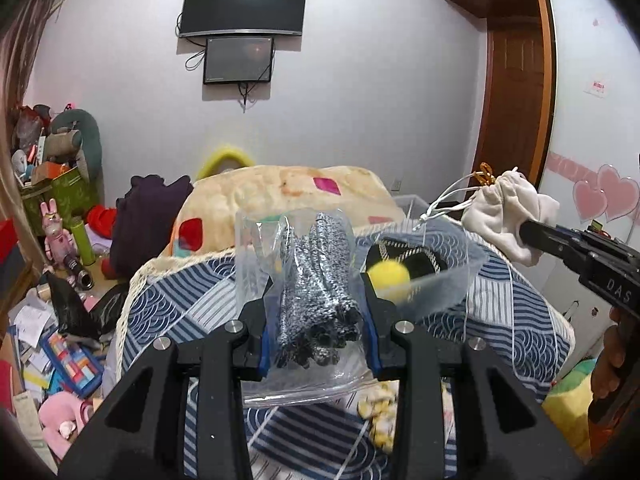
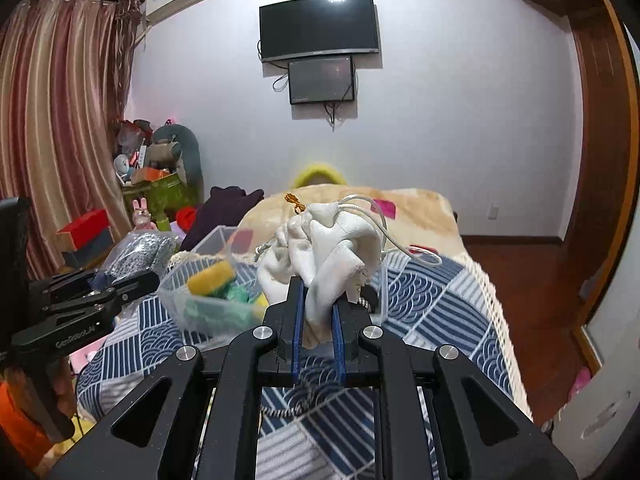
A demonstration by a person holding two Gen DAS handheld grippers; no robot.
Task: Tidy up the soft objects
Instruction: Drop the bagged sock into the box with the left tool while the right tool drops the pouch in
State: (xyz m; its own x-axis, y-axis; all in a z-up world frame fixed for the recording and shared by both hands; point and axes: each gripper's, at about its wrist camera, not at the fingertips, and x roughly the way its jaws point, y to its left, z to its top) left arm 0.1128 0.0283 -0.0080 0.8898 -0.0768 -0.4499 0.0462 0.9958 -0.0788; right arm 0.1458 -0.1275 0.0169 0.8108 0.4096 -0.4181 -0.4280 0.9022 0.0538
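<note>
My left gripper (image 1: 318, 312) is shut on a clear plastic bag of grey speckled knit fabric (image 1: 316, 280) and holds it above the bed. My right gripper (image 2: 318, 308) is shut on a white drawstring pouch (image 2: 332, 248) with white cords and a gold tie, held up over the bed. A clear plastic bin (image 1: 440, 280) on the bed holds a yellow sponge (image 1: 390, 276) and dark items. In the right wrist view the bin (image 2: 192, 300) sits left of the pouch, and the left gripper with its bag (image 2: 140, 256) is further left.
The bed has a blue and white patterned cover (image 2: 432, 304) and a beige blanket (image 1: 300, 192) at the far end. Toys, boxes and papers clutter the floor at left (image 1: 60, 320). A wooden door (image 1: 516, 112) stands at right. Two screens hang on the wall (image 1: 244, 4).
</note>
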